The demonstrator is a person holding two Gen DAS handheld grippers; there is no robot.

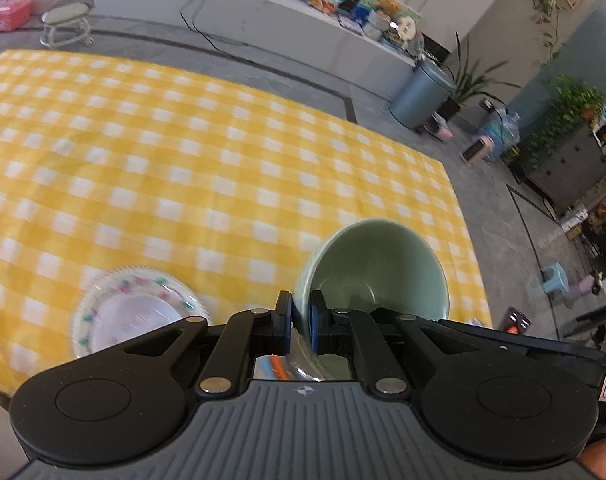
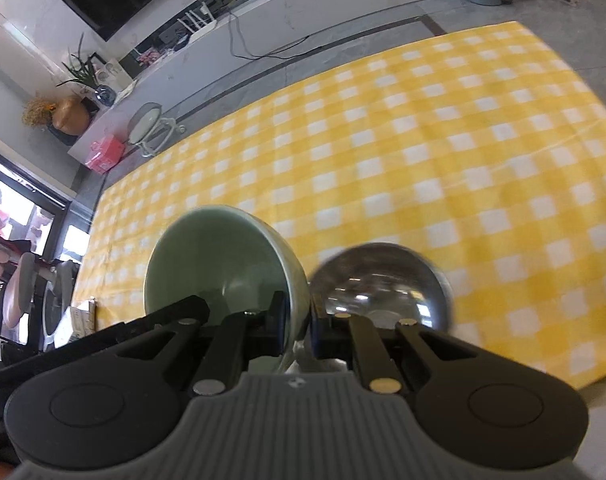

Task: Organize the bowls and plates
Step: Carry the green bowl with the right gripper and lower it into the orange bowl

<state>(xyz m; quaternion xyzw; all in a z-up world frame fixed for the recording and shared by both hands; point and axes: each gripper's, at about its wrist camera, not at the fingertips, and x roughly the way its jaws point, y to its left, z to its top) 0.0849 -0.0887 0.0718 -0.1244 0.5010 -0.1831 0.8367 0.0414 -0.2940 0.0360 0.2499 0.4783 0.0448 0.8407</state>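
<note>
Green bowl [image 1: 373, 268]: we pinch its rim in both the left claw [image 1: 301, 322] and right claw [image 2: 299, 326]; no legible writing.

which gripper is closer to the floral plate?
Left. The left gripper, clamped on a green bowl's rim, is just beside the floral plate; the right gripper's view shows no plate.

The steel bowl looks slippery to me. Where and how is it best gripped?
By the thin rim of the steel bowl, probably from above, one finger inside and one outside: it sits upright, and its rounded, shiny wall offers no flat hold.
</note>
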